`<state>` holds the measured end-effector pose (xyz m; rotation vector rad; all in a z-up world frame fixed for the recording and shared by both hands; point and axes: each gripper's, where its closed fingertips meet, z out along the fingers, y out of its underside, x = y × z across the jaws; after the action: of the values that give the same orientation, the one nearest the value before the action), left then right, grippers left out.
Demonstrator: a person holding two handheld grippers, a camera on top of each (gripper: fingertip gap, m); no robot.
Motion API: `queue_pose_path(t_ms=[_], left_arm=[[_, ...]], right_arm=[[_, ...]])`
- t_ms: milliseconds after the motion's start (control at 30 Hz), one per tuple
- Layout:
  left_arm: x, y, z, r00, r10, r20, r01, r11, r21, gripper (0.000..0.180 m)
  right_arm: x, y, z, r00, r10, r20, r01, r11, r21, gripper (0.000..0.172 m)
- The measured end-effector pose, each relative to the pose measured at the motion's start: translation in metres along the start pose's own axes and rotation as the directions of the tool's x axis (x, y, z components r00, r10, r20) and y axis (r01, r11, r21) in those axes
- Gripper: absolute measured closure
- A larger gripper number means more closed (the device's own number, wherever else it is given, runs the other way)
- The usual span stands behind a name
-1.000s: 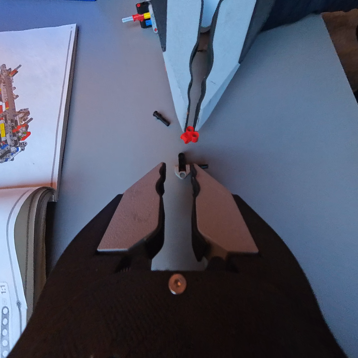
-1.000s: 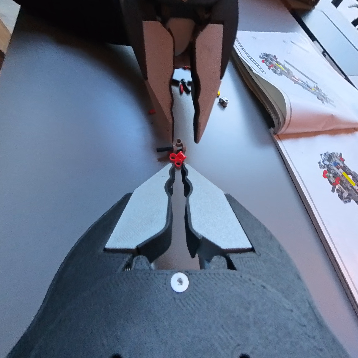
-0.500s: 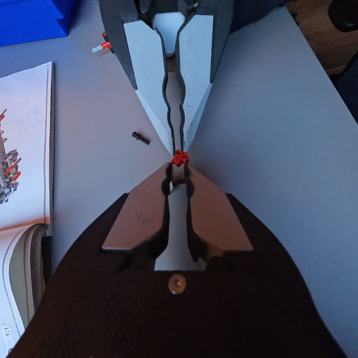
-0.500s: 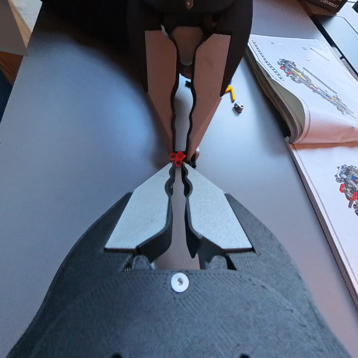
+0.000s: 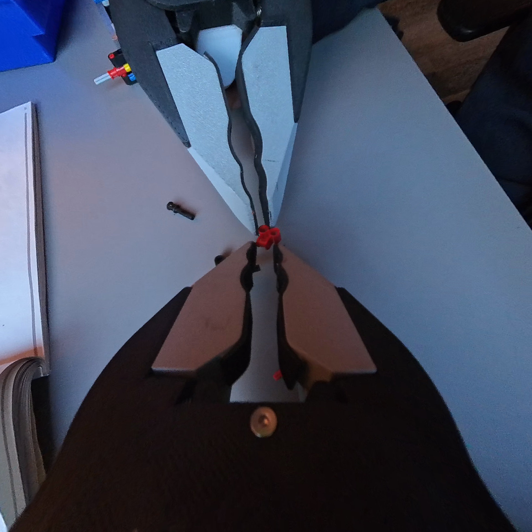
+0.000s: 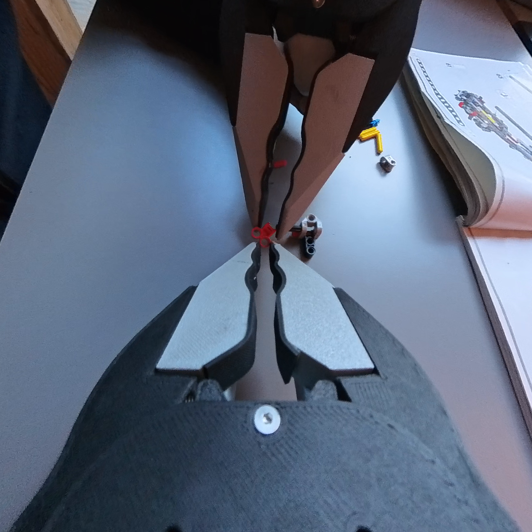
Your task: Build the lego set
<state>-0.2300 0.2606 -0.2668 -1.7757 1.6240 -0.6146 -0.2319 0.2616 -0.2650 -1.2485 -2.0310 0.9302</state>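
Grey tabletop [image 5: 388, 201] lies under both grippers, which a second ago stood apart and now meet tip to tip over it. Since then the left gripper [image 5: 266, 250] has narrowed, its brown tips now touching the small red connector [image 5: 268, 236] that the right gripper [image 6: 263, 248] pinches nearly shut at its grey tips. Farther out lie a black pin [image 5: 180, 210], a grey-and-black joint piece [image 6: 311, 230], yellow rods [image 6: 372, 137] and an open instruction booklet [image 6: 475, 129]; whether the left grips the connector I cannot tell.

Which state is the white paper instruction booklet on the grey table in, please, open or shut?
Open: the white paper instruction booklet lies spread, leaves curling over beside a flat page.
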Motion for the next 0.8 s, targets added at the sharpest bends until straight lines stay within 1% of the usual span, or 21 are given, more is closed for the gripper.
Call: queue_pose_path(t_ms=[200,300,433,533,600,733,800], left_arm=[[-0.001,0.002,0.001,0.999,-0.044,-0.018,0.044,0.999,0.009,0.173],[-0.006,0.007,0.003,0.998,-0.069,0.008,0.069,0.997,-0.022,0.173],[-0.017,0.022,0.008,0.992,-0.087,0.096,0.099,0.987,-0.127,0.173],[-0.017,0.02,0.009,0.99,-0.084,0.114,0.1,0.985,-0.14,0.173],[-0.016,0.019,0.01,0.99,-0.07,0.12,0.087,0.986,-0.144,0.173],[-0.018,0.019,0.011,0.987,-0.056,0.148,0.078,0.986,-0.145,0.173],[-0.021,0.019,0.01,0.983,-0.042,0.176,0.068,0.987,-0.143,0.173]], right_arm=[[0.001,0.004,0.003,1.0,-0.001,-0.008,0.001,1.0,-0.024,0.169],[0.006,0.009,0.004,0.999,0.008,-0.033,-0.009,0.999,-0.05,0.172],[0.012,0.016,0.006,0.998,0.024,-0.064,-0.03,0.996,-0.083,0.172],[0.018,0.023,0.007,0.995,0.053,-0.089,-0.063,0.991,-0.115,0.172],[0.018,0.025,0.006,0.994,0.079,-0.081,-0.088,0.99,-0.112,0.172],[0.017,0.021,0.001,0.985,0.163,-0.056,-0.167,0.983,-0.077,0.158],[0.016,0.019,0.002,0.98,0.193,-0.044,-0.195,0.979,-0.064,0.155]])
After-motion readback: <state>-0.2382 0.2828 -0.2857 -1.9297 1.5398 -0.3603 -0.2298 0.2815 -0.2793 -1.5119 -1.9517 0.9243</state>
